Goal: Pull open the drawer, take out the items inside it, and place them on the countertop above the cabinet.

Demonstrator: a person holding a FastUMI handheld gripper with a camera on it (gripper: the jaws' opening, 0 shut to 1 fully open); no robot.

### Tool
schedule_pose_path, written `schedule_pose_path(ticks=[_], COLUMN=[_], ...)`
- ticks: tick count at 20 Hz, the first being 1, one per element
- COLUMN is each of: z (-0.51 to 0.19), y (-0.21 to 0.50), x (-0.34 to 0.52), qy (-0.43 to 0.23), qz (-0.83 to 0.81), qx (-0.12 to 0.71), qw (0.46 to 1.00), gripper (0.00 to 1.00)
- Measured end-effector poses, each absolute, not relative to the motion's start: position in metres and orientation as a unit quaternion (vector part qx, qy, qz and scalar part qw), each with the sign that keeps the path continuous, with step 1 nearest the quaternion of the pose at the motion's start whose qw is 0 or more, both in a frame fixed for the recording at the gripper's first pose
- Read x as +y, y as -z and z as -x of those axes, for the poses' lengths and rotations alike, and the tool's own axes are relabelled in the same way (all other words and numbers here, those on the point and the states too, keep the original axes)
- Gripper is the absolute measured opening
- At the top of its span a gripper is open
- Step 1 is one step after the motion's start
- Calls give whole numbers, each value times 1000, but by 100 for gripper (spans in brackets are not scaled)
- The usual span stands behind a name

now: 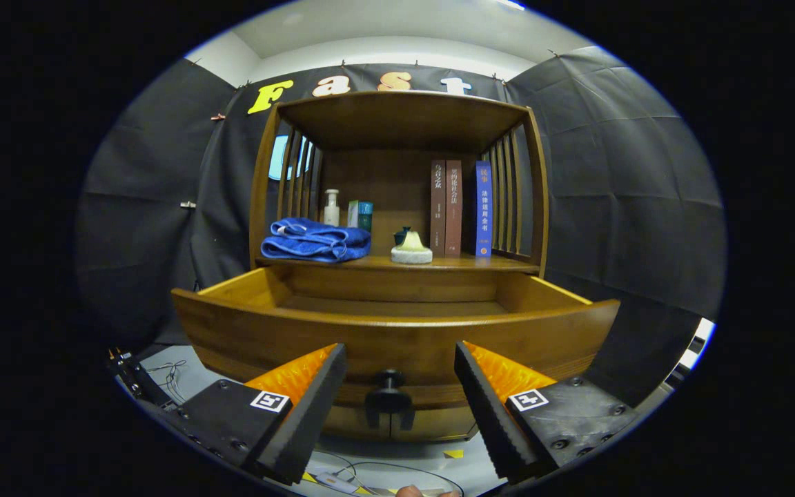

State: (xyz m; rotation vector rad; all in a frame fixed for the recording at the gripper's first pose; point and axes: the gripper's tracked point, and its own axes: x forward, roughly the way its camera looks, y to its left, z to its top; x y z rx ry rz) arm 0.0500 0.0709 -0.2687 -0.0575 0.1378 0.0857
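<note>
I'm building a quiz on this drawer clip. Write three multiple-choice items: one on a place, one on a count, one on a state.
1. Where does the folded blue towel lie?
A. in the drawer
B. on the wooden countertop, beside the white pump bottle
C. on the floor

2. How many upright books stand on the countertop?
A. one
B. five
C. three

3. How is the wooden drawer with the dark round knob?
A. pulled out
B. pushed fully in
C. taken off the cabinet

Answers:
1 B, the towel rests on the counter above the drawer, with the bottle just behind it.
2 C, two brown spines and one blue spine stand side by side.
3 A, the drawer's inside walls show, and the gripper is open with its fingers either side of the knob, not touching it.
</note>
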Motion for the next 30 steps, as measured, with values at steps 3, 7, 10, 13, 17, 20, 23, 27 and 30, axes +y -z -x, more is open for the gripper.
schedule_pose_path(ticks=[3, 7, 10, 13, 17, 20, 23, 27, 30], z=[-55, -61, -67, -71, -74, -80, -98, -129, -156], y=[293, 309, 314, 305, 299, 286, 284, 276, 281], x=[72, 89, 90, 86, 82, 79, 79, 81, 83], qy=[-38, -52, -52, -42, -43, -39, -39, -43, -42], qz=[38, 28, 13, 1, 8, 10, 8, 0, 7], qx=[73, 72, 73, 54, 41, 32, 46, 47, 62], qw=[996, 996, 996, 998, 998, 999, 998, 998, 997], gripper=[100, 100, 100, 99, 99, 99, 99, 99, 99])
